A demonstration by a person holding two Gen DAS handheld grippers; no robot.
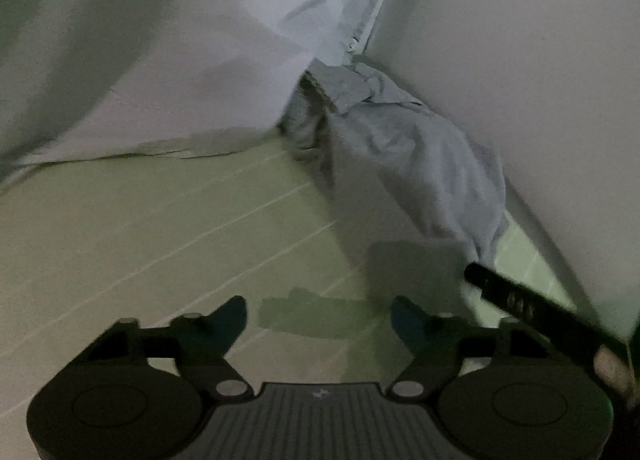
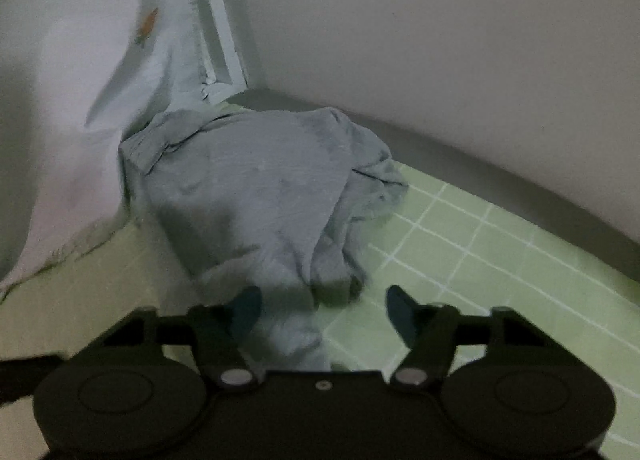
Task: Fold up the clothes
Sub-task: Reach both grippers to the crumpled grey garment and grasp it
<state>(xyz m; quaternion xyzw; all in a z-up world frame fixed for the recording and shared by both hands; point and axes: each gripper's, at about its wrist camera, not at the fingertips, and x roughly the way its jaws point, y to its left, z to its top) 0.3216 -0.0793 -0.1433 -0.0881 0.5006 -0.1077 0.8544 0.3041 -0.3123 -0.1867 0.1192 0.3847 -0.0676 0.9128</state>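
A: Left wrist view, tool state?

B: Left gripper (image 1: 319, 314) has its jaws spread wide and holds nothing. Between the fingers lies bare green checked sheet (image 1: 160, 227). A dark part of the other tool enters at the lower right edge.

A: Right wrist view?

B: Right gripper (image 2: 322, 306) also has its jaws spread wide. A strip of the grey garment (image 2: 256, 187) runs between its fingers, but the fingertips (image 2: 248, 302) do not close on it; whether one touches the cloth cannot be told.

A: Location of the garment?

B: It lies crumpled in a heap on the sheet, in the corner. Its far end sits just beside a white wall (image 2: 440, 39), and its left side touches a pale hanging cloth (image 2: 72, 119).

A: From the left view?

B: The garment (image 1: 400, 147) is ahead and to the right, apart from the left gripper.
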